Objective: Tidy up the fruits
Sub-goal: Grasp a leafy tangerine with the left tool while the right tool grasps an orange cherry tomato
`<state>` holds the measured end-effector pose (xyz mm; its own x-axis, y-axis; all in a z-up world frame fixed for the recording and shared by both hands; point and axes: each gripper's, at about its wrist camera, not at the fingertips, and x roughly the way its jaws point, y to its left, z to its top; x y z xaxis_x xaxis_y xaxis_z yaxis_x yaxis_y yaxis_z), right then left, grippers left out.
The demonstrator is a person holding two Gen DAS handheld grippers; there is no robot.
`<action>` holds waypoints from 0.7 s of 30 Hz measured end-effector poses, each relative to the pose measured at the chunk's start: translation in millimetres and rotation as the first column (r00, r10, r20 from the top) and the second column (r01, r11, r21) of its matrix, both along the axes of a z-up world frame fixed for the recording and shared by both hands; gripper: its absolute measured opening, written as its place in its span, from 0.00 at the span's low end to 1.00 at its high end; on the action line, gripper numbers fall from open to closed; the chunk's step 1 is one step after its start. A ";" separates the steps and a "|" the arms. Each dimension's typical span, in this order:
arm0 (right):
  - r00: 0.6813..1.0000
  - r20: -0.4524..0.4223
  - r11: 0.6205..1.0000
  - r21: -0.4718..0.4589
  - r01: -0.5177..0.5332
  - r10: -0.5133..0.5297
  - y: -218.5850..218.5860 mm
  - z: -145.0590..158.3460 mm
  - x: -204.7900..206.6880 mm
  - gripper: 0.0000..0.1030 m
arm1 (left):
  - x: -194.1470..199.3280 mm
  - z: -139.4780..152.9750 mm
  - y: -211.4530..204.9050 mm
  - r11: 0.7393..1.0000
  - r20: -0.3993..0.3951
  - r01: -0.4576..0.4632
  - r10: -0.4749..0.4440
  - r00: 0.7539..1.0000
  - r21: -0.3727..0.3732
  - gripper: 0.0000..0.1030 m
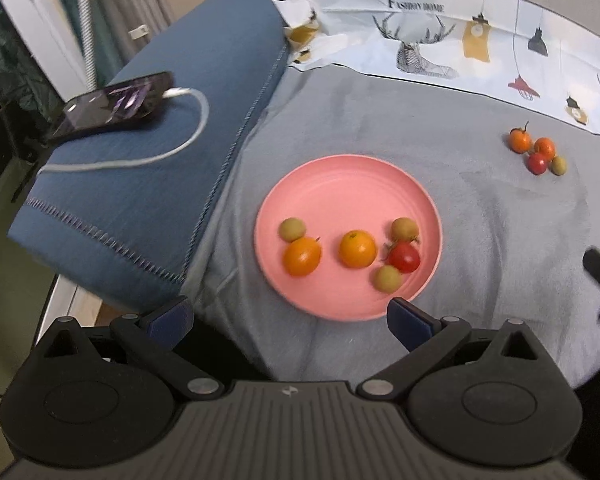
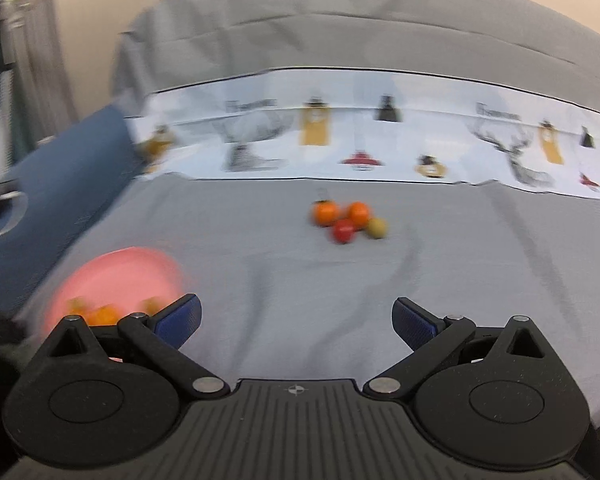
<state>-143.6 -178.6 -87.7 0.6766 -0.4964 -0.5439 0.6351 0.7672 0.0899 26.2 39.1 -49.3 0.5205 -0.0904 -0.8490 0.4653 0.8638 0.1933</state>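
Both the left tongs (image 1: 290, 316) and right tongs (image 2: 296, 316) gape wide, holding nothing. Six fruits sit in the pink plate (image 1: 340, 184); four more (image 2: 346, 220) cluster apart on the grey bedsheet (image 2: 460, 280).

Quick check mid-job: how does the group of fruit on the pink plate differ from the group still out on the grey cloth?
The plate group lies on the pink plate; the loose cluster lies on the bare grey cloth.
The plate group counts six fruits, the loose cluster four.
The plate group is spread out, with gaps between some fruits; the loose cluster is bunched tight.
Both mix orange, red and greenish fruits, and neither open gripper is touching either.
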 end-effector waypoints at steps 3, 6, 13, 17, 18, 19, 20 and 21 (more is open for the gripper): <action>0.997 -0.006 0.997 -0.006 0.072 -0.072 -50.7 -22.8 17.5 0.98 | 11.3 -5.0 -23.3 1.000 -0.033 0.018 -0.019 0.999 -0.009 1.00; 0.991 -0.019 0.991 -0.029 0.132 -0.133 -93.2 -47.3 37.5 0.96 | 23.4 -11.4 -49.4 1.000 -0.056 0.026 -0.026 0.998 -0.012 1.00; 0.992 -0.032 0.993 -0.013 0.119 -0.120 -160.1 -81.8 92.5 0.94 | 57.3 -31.4 -113.2 0.999 -0.085 0.038 -0.037 0.996 0.010 1.00; 0.999 -0.004 0.998 -0.031 0.054 -0.054 -173.6 -83.2 121.2 0.93 | 79.0 -44.9 -145.4 0.999 -0.105 0.034 -0.033 0.994 0.009 1.00; 0.999 -0.004 0.999 -0.037 0.032 -0.033 -176.0 -83.4 128.5 0.92 | 83.9 -47.8 -152.9 0.999 -0.110 0.034 -0.033 0.993 0.007 1.00; 1.000 -0.007 0.999 -0.043 0.012 -0.013 -177.8 -83.0 134.7 0.86 | 88.7 -50.2 -160.1 0.999 -0.113 0.033 -0.033 0.993 0.006 1.00; 1.000 -0.010 0.999 -0.045 -0.009 0.008 -179.1 -83.2 141.5 0.75 | 92.1 -51.7 -165.8 0.999 -0.112 0.033 -0.033 0.993 0.004 1.00; 0.999 -0.019 0.999 -0.041 -0.028 0.028 -181.6 -84.0 148.1 0.70 | 95.8 -53.5 -172.7 0.999 -0.108 0.034 -0.034 0.994 0.002 1.00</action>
